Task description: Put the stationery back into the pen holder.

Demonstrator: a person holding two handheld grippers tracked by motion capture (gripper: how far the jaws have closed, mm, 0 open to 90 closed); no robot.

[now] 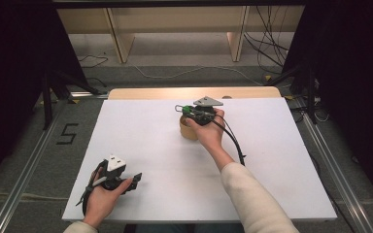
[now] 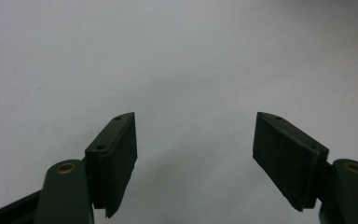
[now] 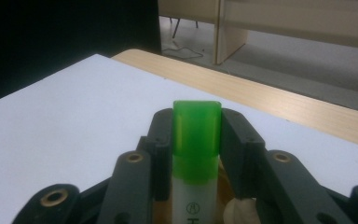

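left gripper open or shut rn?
Open. In the left gripper view the left gripper has its two jaws standing wide apart, with bare white table between them and nothing held.

A recording lab or test room: a white worktop [image 1: 141, 145] stands on grey carpet between metal floor rails [image 1: 24, 187], with black curtains [image 1: 9, 58] on either side, loose cables [image 1: 272, 48] trailing across the floor, a taped figure "5" [image 1: 67, 133] and pale wooden furniture legs [image 1: 119, 36] behind.
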